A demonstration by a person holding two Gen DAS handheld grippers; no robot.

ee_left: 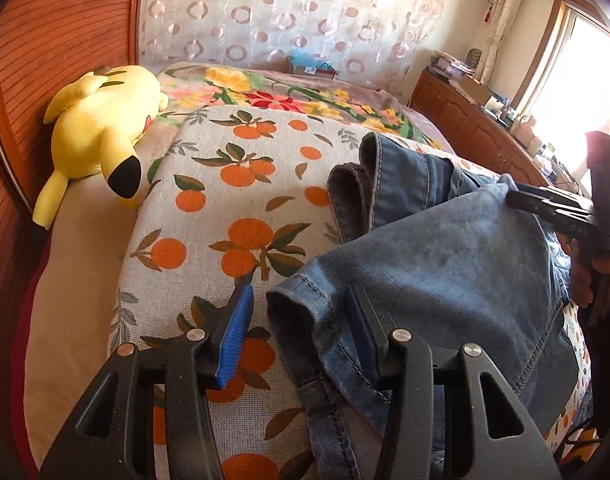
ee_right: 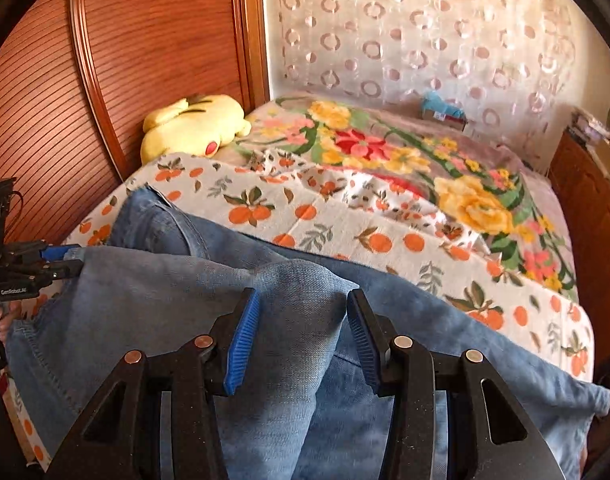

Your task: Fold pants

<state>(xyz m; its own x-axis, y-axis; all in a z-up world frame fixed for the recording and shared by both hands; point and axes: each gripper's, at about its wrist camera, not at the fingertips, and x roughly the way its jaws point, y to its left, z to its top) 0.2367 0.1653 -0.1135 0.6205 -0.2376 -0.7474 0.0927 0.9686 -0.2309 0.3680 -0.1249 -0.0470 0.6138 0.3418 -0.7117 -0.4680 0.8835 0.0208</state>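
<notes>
Jeans (ee_left: 445,264) on bed, over orange-print sheet (ee_left: 209,184), already doubled over; top layer draped across both tools. Long axis of folded bundle running left-right across near edge of bed, from left tool to right tool.

Left tool (ee_left: 301,328): fingers apart, hem corner of jeans sitting between them, cloth touching the right-hand pad, clear gap to the left-hand pad (ee_left: 237,332). Not clamped, judging by that gap.

Right tool (ee_right: 305,340): fingers apart, a raised ridge of denim (ee_right: 297,320) filling the space between pads; pinched or only straddled, cannot tell, though the wide spread suggests no clamp.

Each tool at one end of fold edge, so neither nearer; next move probably needs both closing on edge, then carrying it away across bed.

Left view only: two rolled leg cuffs (ee_left: 361,184) beyond the fold, pointing toward far side; right tool seen from side at denim corner. Right view only: waist-side spread of jeans toward right bed edge, flowered blanket (ee_right: 405,160) beyond. Yellow plush toy (ee_left: 101,136) well apart, by headboard.
</notes>
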